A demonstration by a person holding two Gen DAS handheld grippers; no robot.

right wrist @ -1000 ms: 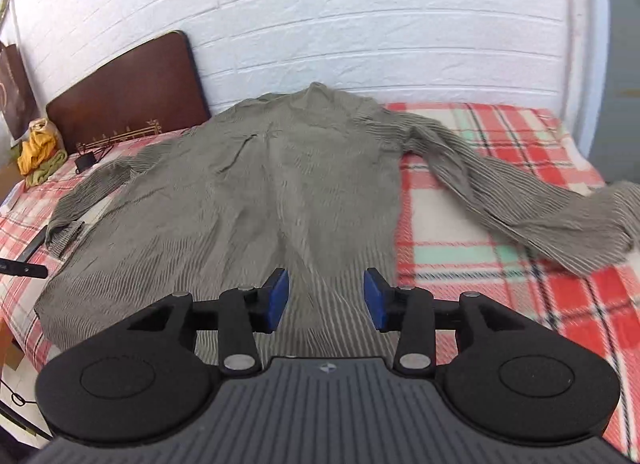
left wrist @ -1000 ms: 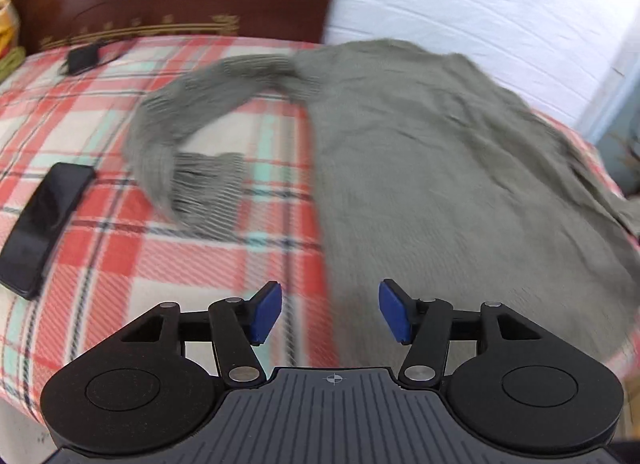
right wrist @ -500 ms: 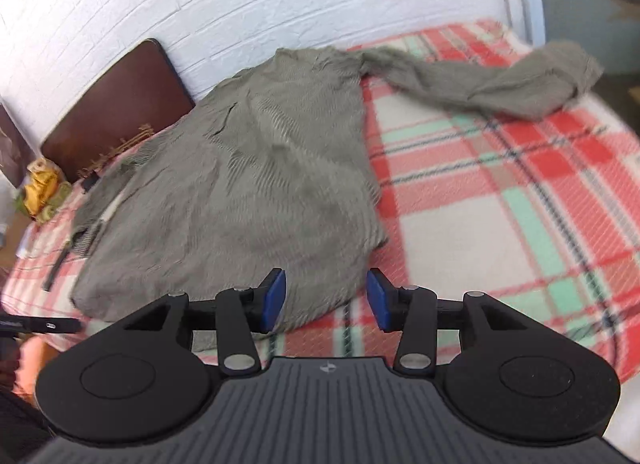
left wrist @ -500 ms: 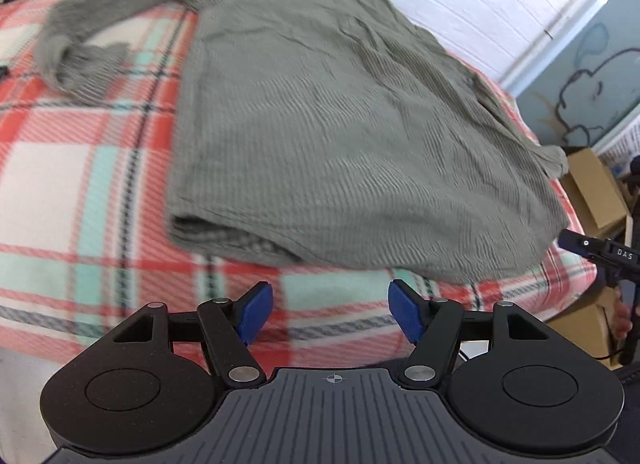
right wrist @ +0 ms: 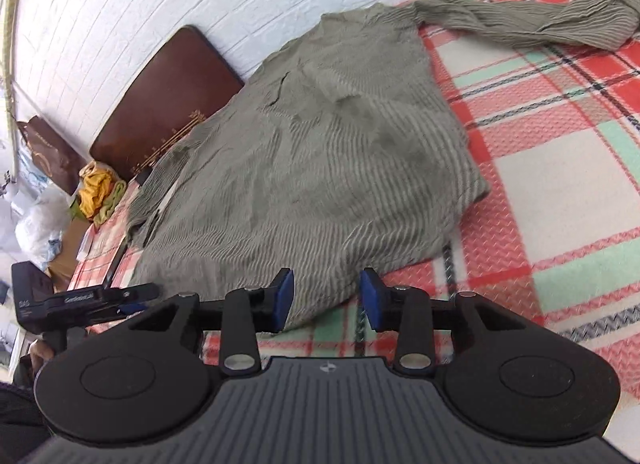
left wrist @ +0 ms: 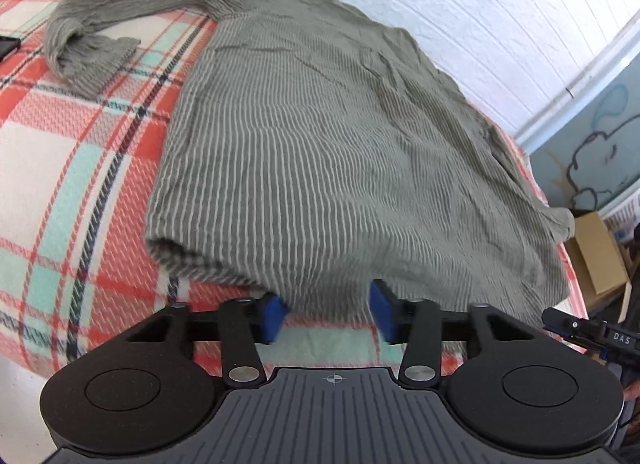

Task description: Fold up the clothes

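My left gripper [left wrist: 326, 314] is at the near hem of the striped grey-green shirt [left wrist: 320, 144]. Its jaws are closing with the hem's edge just reaching between the blue pads [left wrist: 272, 314], which do not press on the cloth yet. My right gripper [right wrist: 326, 300] is at the same hem nearer the other corner. Its jaws are closing too, with the hem's edge lying in the gap and not yet pinched.

The shirt lies spread flat on the plaid blanket [left wrist: 60, 184] covering the bed, its hem toward me at the bed's near edge. I judge it a thin, light, limp weave. It will drape and sag from wherever I hold it, wrinkle easily, and slide a little over the blanket, but there is nothing fragile about it. The hem looks like the best hold, one gripper toward each corner, taking both layers so the front does not peel away from the back.

Its long axis runs away from me, hem near and collar far, toward the white brick wall [right wrist: 160, 4]. One long sleeve [left wrist: 120, 16] bends out on the left-hand side and doubles back at the cuff. The other sleeve [right wrist: 540, 20] stretches out to the right across the blanket. A dark wooden headboard [right wrist: 168, 96] stands beyond the left sleeve.
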